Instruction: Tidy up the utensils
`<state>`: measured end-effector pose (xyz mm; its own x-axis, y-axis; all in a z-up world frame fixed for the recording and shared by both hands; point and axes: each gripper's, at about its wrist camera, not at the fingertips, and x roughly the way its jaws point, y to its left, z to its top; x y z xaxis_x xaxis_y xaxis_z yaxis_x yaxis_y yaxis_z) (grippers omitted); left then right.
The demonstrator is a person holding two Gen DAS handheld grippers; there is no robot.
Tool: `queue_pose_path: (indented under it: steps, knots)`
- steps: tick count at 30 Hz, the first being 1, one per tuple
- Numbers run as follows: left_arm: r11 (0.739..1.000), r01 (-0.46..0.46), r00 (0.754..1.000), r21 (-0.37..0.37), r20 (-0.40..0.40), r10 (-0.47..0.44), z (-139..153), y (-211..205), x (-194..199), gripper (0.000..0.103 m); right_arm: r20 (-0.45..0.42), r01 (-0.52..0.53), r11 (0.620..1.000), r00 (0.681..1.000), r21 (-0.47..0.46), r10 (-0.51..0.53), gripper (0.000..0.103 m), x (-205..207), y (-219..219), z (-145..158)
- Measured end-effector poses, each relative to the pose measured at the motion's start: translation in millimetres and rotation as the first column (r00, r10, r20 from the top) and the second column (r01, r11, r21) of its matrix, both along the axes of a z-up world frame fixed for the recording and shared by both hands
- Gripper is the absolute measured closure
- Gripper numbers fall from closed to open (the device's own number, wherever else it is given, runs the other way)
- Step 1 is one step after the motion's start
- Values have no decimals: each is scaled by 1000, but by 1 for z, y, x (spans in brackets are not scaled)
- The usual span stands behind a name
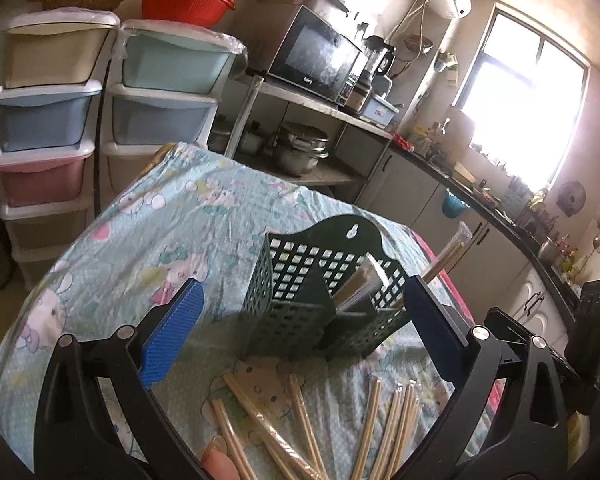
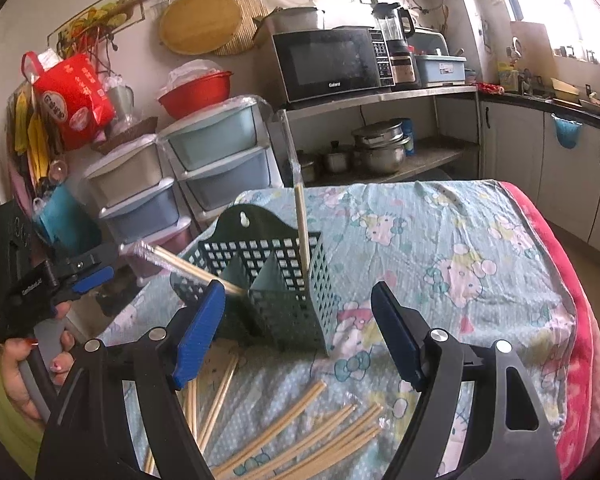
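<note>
it is a busy kitchen with a bright window, stacked plastic drawers [image 2: 220, 160] and a black microwave [image 2: 332, 62] on a shelf. in front is a counter [image 1: 148, 232] with a blue cartoon cloth over it.

on the cloth stands a dark green basket [image 2: 276, 276] full of square holes, with a wall in the middle that makes two rooms. one wrapped pair of chopsticks [image 2: 302, 220] stands up in the right room. another wrapped pair [image 2: 188, 268] leans out over the left side, and from the right wrist view i cannot tell how deep it sits inside.

more loose chopsticks [image 2: 300, 428] lie flat on the cloth, just in front of the basket and under both grippers.

the left gripper [image 1: 304, 320] is spread wide with nothing between its blue pads. the right gripper [image 2: 300, 328] is spread too and holds nothing. both hang over the loose pile.

what could go wrong? the basket looks light and tall, so a bump from a gripper may tip it and spill the sticks. the leaning pair may slide out by itself. the loose sticks are thin, round and in slippery wrap, so a pinch may push them away or grab two at once. the soft cloth may bunch up and move things.
</note>
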<state>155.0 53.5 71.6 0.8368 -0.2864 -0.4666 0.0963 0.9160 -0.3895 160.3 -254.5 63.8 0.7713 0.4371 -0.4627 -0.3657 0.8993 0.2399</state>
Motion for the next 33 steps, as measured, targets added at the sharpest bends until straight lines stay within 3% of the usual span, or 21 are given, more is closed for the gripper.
queue_pose_path:
  steps: [25, 33]
  knots:
    - [999, 24, 989, 39, -146, -18, -57, -11, -10, 11, -84, -19, 994, 996, -107, 9, 30, -17, 11, -40]
    - [997, 64, 977, 44, -209, -53, -76, -22, -6, 11, -152, -21, 990, 988, -137, 0, 32, -12, 8, -63]
